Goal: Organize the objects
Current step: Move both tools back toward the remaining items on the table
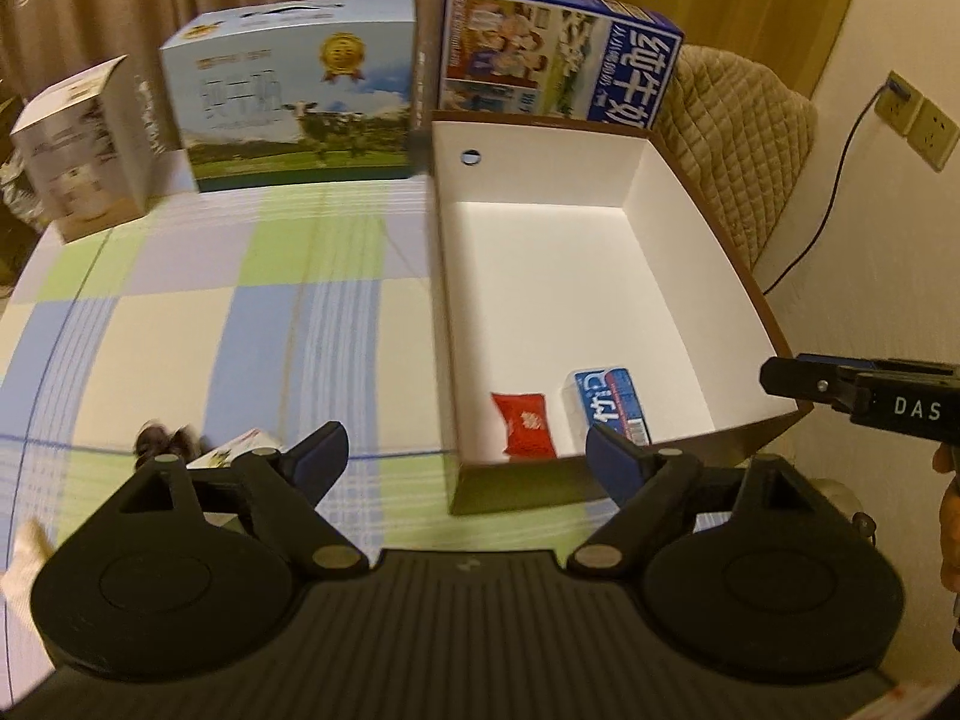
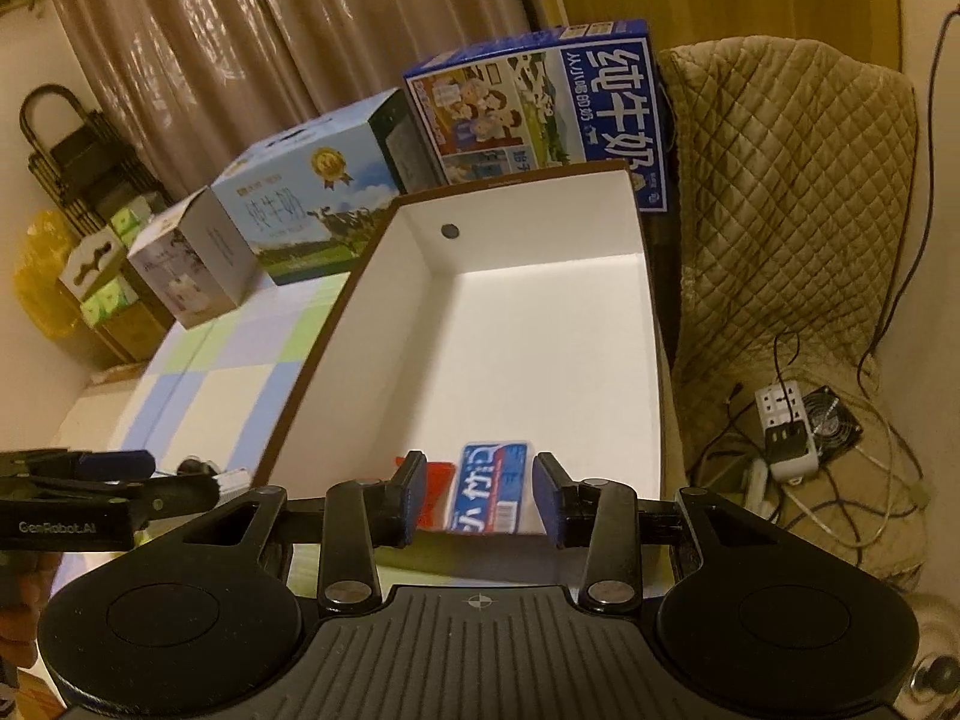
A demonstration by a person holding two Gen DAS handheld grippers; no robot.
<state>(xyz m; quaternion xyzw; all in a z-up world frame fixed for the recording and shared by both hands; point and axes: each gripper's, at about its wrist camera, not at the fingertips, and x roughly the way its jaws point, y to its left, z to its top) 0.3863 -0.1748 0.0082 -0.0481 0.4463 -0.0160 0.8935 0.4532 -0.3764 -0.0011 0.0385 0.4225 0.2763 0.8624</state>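
The left tongs [image 1: 468, 459] gaped wide and empty above the checked cloth of the bench [image 1: 252, 312]; the right tongs [image 2: 480, 501] stood partly open, gripping nothing. Just beyond both, the white-lined cardboard box [image 1: 672, 222] held a red sachet [image 1: 525, 423] beside a blue packet [image 1: 612, 402]. Farther off stood glossy milk cartons [image 1: 300, 90] before pleated curtains [image 2: 240, 30]
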